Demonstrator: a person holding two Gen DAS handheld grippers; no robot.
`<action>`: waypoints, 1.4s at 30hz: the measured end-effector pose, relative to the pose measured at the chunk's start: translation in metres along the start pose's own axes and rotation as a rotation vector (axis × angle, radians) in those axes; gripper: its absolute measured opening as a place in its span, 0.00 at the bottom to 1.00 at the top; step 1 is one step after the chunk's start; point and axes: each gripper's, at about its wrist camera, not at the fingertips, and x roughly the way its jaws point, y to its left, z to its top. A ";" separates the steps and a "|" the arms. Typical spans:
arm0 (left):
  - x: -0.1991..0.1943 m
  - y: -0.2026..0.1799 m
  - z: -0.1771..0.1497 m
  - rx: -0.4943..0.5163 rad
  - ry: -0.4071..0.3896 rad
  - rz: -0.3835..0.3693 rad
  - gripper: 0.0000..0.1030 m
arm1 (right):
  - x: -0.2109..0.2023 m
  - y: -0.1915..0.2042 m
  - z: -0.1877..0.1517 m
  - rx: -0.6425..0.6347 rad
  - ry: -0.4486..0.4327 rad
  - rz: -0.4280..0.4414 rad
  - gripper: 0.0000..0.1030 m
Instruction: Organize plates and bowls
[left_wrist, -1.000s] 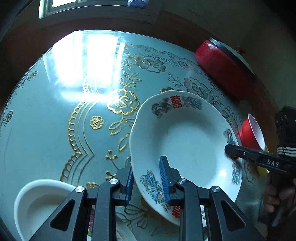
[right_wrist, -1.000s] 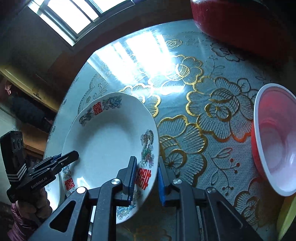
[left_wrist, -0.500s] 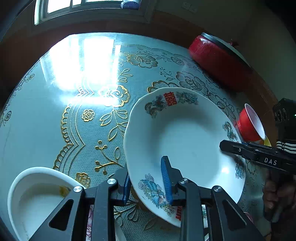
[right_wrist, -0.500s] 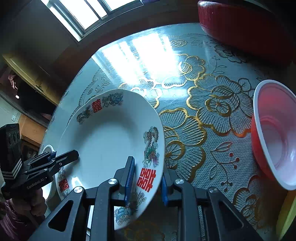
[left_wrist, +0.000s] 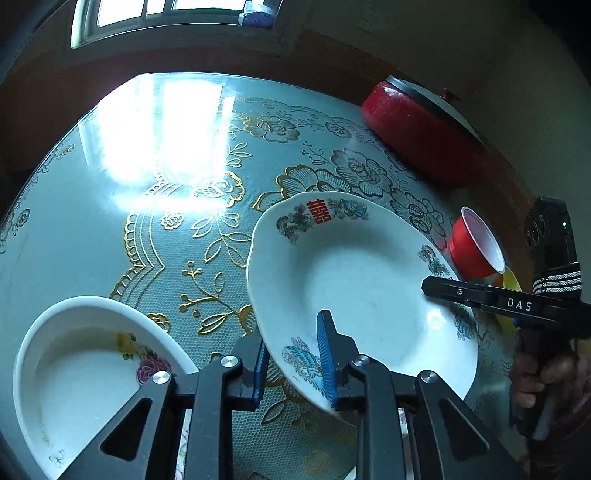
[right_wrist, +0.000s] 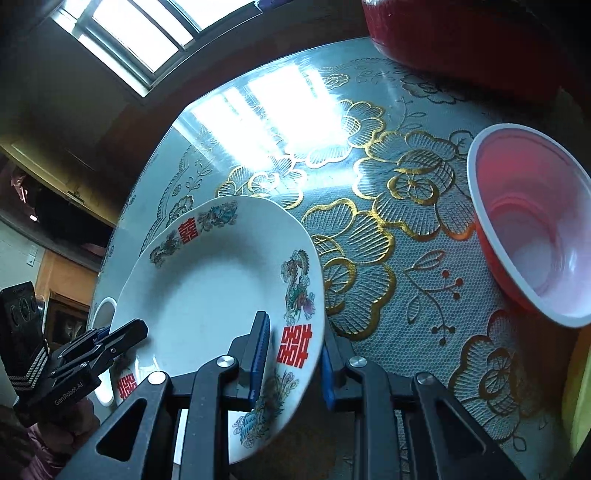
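A white plate (left_wrist: 369, 280) with red characters and bird patterns hangs tilted above the table, held by opposite rims. My left gripper (left_wrist: 291, 365) has the plate's near rim between its blue pads, and its jaws are closing on it. My right gripper (right_wrist: 291, 354) is shut on the other rim beside a red character. In the left wrist view the right gripper (left_wrist: 443, 288) reaches in from the right. In the right wrist view, past the plate (right_wrist: 207, 295), the left gripper (right_wrist: 125, 332) comes in from the lower left. A white flowered bowl (left_wrist: 74, 362) sits on the table left of the plate.
The round table (left_wrist: 110, 203) carries a lace-patterned cloth under glass. A red bowl (right_wrist: 532, 243) with a white rim stands to the right, with something yellow (right_wrist: 580, 387) beside it. A red lidded pot (left_wrist: 417, 125) sits at the far right edge. A window glares behind.
Both grippers have carried the plate across the table toward the white bowl, which now shows more fully in the left wrist view. The grip on both rims has stayed.
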 end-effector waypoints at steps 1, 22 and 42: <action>-0.003 -0.001 -0.001 0.003 -0.005 -0.006 0.24 | -0.003 0.000 -0.002 -0.003 -0.007 0.001 0.22; -0.048 -0.013 -0.032 0.057 -0.096 0.005 0.25 | -0.058 0.008 -0.053 -0.002 -0.091 0.071 0.18; -0.104 -0.026 -0.101 0.047 -0.120 -0.101 0.25 | -0.106 0.031 -0.132 -0.045 -0.126 0.123 0.18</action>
